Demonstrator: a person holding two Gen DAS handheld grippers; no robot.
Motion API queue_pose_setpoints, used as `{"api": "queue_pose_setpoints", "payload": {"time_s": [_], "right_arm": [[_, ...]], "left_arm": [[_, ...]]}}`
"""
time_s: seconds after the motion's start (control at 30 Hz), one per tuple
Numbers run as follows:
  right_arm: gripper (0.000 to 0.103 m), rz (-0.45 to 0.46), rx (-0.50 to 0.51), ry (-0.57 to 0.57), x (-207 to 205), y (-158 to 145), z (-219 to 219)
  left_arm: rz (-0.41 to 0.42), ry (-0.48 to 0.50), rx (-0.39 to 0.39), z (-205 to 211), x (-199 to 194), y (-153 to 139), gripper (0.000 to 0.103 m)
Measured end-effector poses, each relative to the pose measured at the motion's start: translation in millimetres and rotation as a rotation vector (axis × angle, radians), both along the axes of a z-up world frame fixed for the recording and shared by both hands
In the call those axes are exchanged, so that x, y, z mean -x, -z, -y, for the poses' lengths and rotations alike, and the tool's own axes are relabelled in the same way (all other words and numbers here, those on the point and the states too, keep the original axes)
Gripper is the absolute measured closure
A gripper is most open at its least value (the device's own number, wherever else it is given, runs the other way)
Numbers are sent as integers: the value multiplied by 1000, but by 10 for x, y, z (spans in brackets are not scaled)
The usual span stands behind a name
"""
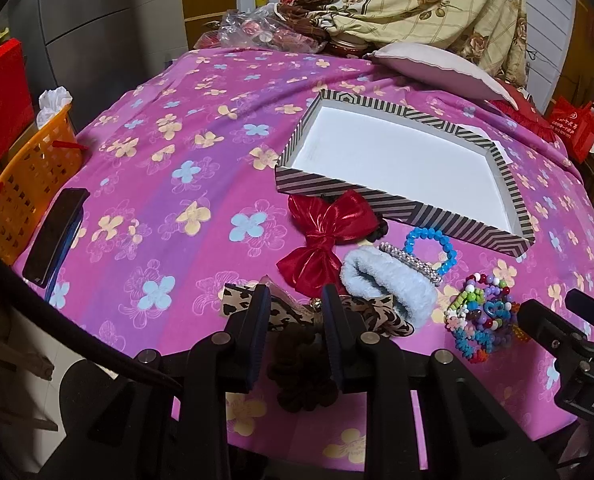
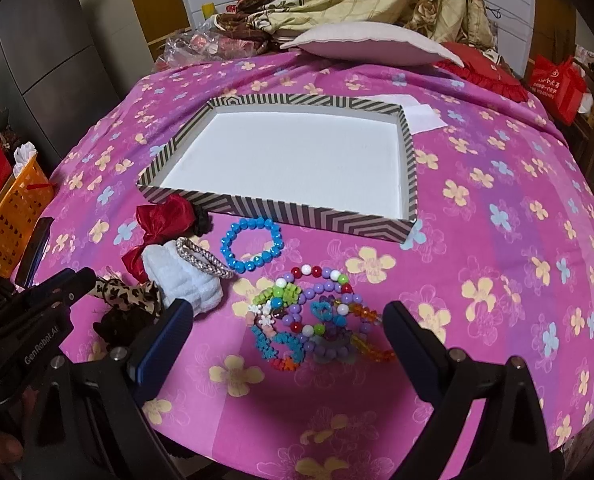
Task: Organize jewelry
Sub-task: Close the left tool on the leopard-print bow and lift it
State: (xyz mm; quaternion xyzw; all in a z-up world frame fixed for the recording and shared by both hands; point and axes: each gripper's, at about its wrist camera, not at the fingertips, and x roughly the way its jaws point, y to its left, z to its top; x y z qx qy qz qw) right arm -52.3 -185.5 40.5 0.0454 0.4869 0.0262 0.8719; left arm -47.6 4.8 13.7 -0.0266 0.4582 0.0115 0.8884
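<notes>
Ahead of the right gripper (image 2: 287,330), the bead pile (image 2: 313,320) lies between its spread fingers; bare cloth (image 2: 497,280) runs clear to its right. The box (image 2: 281,210) wall stands beyond the pile. Between the left gripper's (image 1: 293,312) fingers lies the leopard bow (image 1: 377,316), with the fluffy band (image 1: 389,284) and red bow (image 1: 325,236) crowding ahead.

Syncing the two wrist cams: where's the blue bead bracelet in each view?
Left wrist: blue bead bracelet sits right of centre, just below the striped box's near wall, above the light blue fuzzy scrunchie.
Right wrist: the bracelet sits left of centre, again just in front of the box's near wall.
Shared landmark: the rhinestone bangle, lying beside the bracelet in both.
</notes>
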Motion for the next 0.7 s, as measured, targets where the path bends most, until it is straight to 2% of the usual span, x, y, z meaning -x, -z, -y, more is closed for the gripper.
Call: {"api": "queue_pose_setpoints", "payload": {"time_s": [0.57, 0.7], "right_arm": [[5, 5, -1, -5, -7, -3, 3], [5, 13, 5, -8, 11, -1, 24]], "left_arm": [[-6, -2, 0, -29, -15, -2, 65], [-23, -6, 22, -127, -42, -6, 65]]}}
